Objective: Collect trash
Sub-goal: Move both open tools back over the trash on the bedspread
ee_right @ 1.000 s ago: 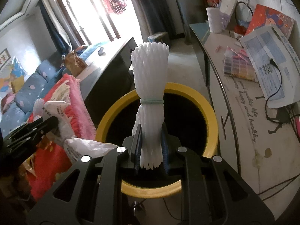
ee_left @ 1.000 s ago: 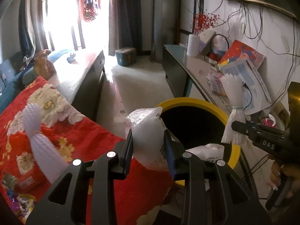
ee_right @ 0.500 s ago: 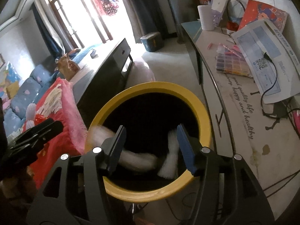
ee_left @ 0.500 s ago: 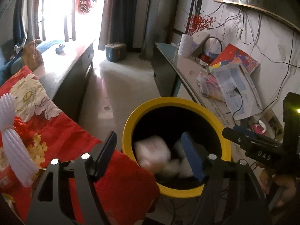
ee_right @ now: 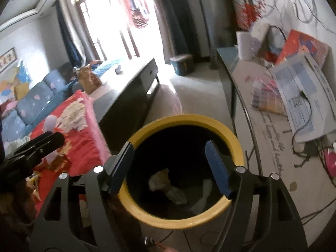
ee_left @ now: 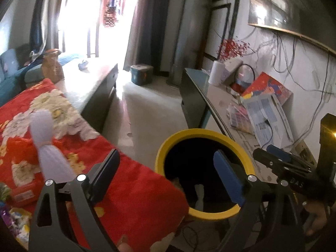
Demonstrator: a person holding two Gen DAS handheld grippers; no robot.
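A yellow-rimmed black bin (ee_left: 210, 133) stands on the floor; it also shows in the right wrist view (ee_right: 189, 119). My left gripper (ee_left: 168, 174) is open and empty over its left rim. My right gripper (ee_right: 172, 168) is open and empty above the bin mouth. Crumpled white trash (ee_right: 168, 187) lies at the bin's bottom. A white foam net sleeve (ee_left: 49, 145) rests on the red flowered blanket (ee_left: 88, 153), left of my left gripper. The right gripper (ee_left: 279, 163) shows at the right of the left wrist view.
A side table (ee_right: 268, 126) with papers, cables and a paper roll runs along the right wall. A dark low table (ee_right: 134, 84) and a blue sofa (ee_right: 31, 105) lie left. A teal box (ee_left: 141, 74) sits on the floor ahead.
Both grippers opened and dropped their loads: the white bag and the foam net sleeve fell into the bin. Both grippers are now empty above it.
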